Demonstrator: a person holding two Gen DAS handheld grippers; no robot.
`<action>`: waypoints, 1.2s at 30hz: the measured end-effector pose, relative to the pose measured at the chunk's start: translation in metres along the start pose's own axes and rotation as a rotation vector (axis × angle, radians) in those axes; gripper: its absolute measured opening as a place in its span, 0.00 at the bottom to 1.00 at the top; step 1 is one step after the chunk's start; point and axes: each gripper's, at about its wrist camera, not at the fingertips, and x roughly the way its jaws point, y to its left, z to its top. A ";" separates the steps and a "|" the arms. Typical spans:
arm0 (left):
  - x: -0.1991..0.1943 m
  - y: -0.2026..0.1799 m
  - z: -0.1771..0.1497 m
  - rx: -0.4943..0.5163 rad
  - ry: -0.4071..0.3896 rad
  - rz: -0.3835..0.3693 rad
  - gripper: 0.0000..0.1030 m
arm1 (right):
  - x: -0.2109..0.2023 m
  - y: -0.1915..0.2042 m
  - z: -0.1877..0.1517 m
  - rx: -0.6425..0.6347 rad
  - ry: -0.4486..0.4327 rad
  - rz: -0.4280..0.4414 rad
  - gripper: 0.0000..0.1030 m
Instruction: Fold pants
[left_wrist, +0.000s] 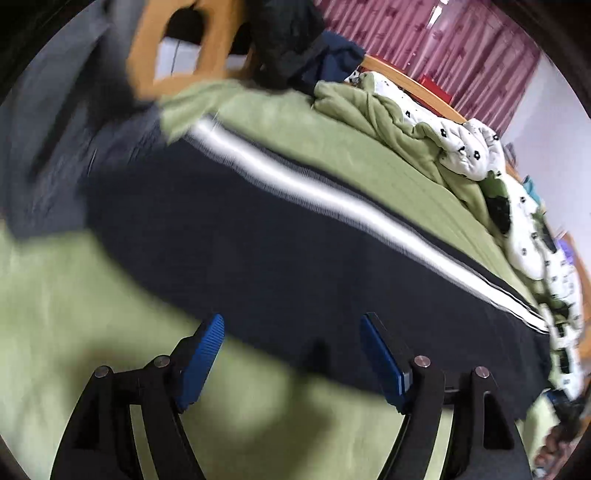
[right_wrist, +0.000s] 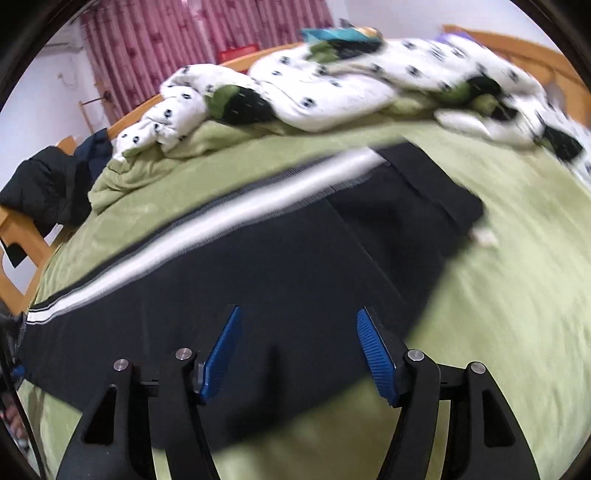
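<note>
Dark navy pants (left_wrist: 236, 251) with a white side stripe (left_wrist: 317, 192) lie flat across a green bed sheet (left_wrist: 55, 314). They also show in the right wrist view (right_wrist: 280, 266), with the waistband end (right_wrist: 443, 192) at the far right. My left gripper (left_wrist: 291, 328) is open and empty, just above the pants' near edge. My right gripper (right_wrist: 297, 321) is open and empty over the near part of the pants. Both views are blurred by motion.
A crumpled white spotted quilt (right_wrist: 332, 85) and bunched green blanket (right_wrist: 155, 162) lie along the far side of the bed. Dark clothes (right_wrist: 48, 184) hang on the wooden bed frame (right_wrist: 22, 236). Pink curtains (right_wrist: 166, 33) stand behind. Green sheet (right_wrist: 517, 277) lies right of the pants.
</note>
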 end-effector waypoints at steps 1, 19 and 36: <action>-0.001 0.006 -0.008 -0.018 0.011 -0.020 0.72 | 0.001 -0.009 -0.007 0.029 0.017 0.017 0.62; 0.063 0.038 0.037 -0.272 -0.027 -0.054 0.42 | 0.099 -0.040 0.056 0.232 0.011 0.107 0.21; -0.032 -0.004 -0.022 -0.015 0.068 -0.131 0.10 | -0.045 -0.109 0.041 0.240 -0.083 0.099 0.10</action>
